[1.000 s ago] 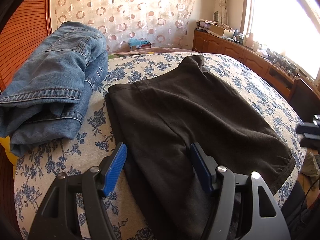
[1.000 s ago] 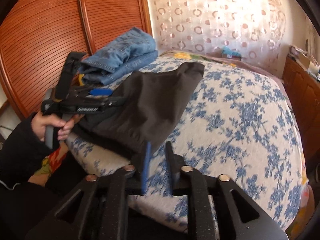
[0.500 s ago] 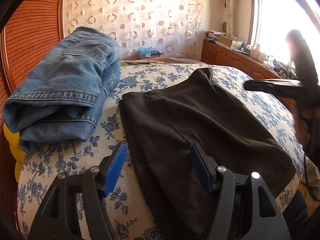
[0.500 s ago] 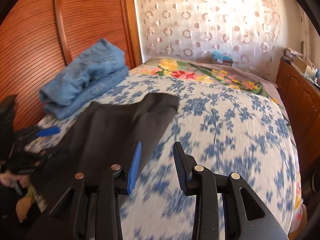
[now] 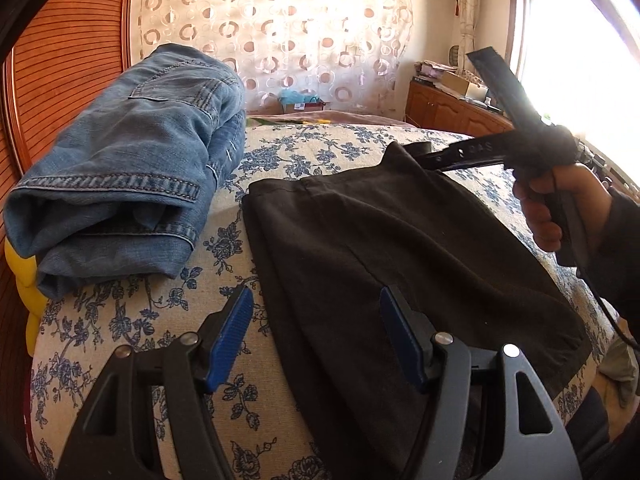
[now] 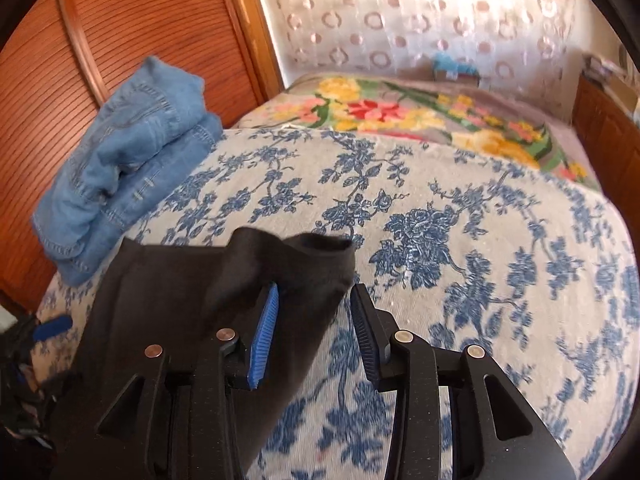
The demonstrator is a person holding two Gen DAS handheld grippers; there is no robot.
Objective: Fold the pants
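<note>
Dark brown pants lie folded lengthwise on the blue-flowered bedspread. My left gripper is open, hovering over the near left edge of the pants, one finger over the bedspread, one over the cloth. My right gripper is open at the far end of the pants, its jaws either side of the cloth's right edge; the corner there is slightly raised. The right gripper also shows in the left wrist view, held by a hand at the far end of the pants.
Folded blue jeans lie at the bed's left side by the wooden headboard; they also show in the right wrist view. A colourful flowered blanket covers the far bed. A wooden cabinet stands by the window.
My right gripper opened and travelled from the near end of the pants to the far end. My left gripper stayed open and shifted slightly.
</note>
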